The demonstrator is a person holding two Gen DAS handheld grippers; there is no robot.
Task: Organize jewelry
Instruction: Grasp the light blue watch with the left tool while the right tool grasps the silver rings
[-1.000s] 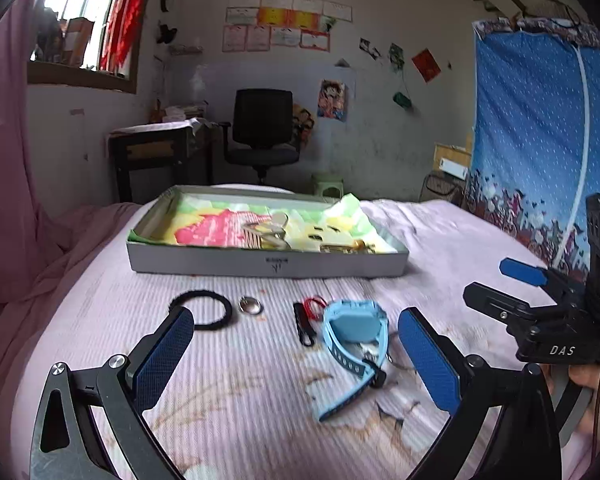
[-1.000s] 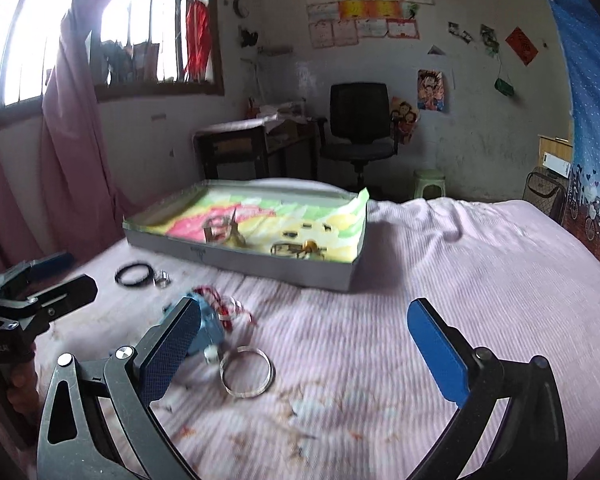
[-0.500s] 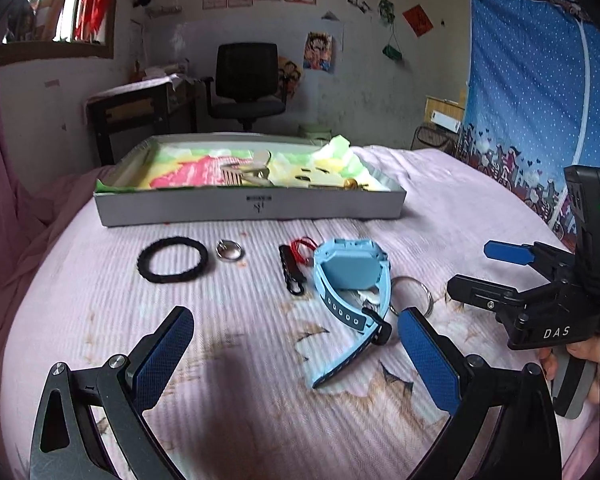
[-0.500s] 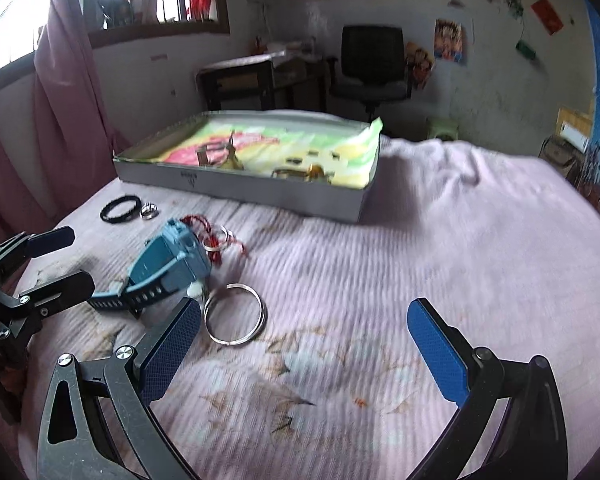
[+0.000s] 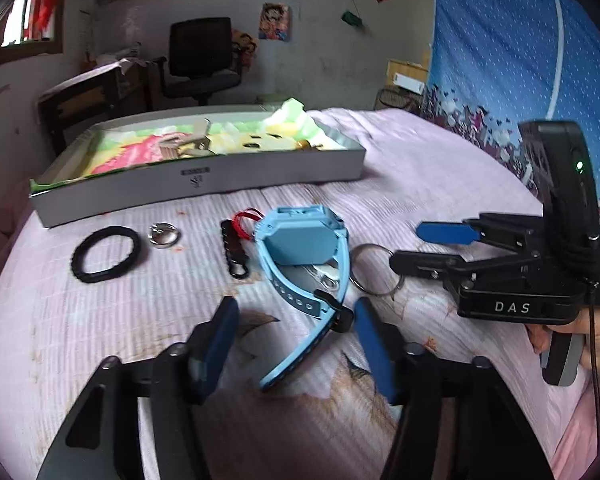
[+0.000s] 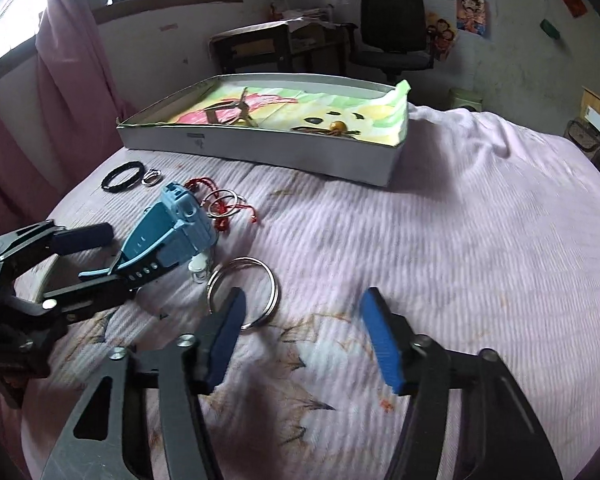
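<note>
Left gripper (image 5: pixel 294 336) jaws open, straddling the strap of the blue watch (image 5: pixel 300 240) on the bedspread (image 6: pixel 440 240), near the tray (image 5: pixel 260 168). Close on the strap squarely. Right gripper (image 6: pixel 302 320) jaws open, holding nothing, left finger over the key ring (image 6: pixel 244 284).

Right gripper (image 6: pixel 302 312) jaws apart, low over the bedsheet (image 6: pixel 440 240), left pad edge over the metal key ring (image 6: pixel 244 286). Blue watch (image 6: pixel 172 226) just left of the ring, strap between the left gripper (image 6: pixel 88 262) fingers. Black bracelet (image 6: pixel 123 176) and red cord (image 6: pixel 220 204) behind the ring; tray (image 6: pixel 260 146) farther back.
</note>
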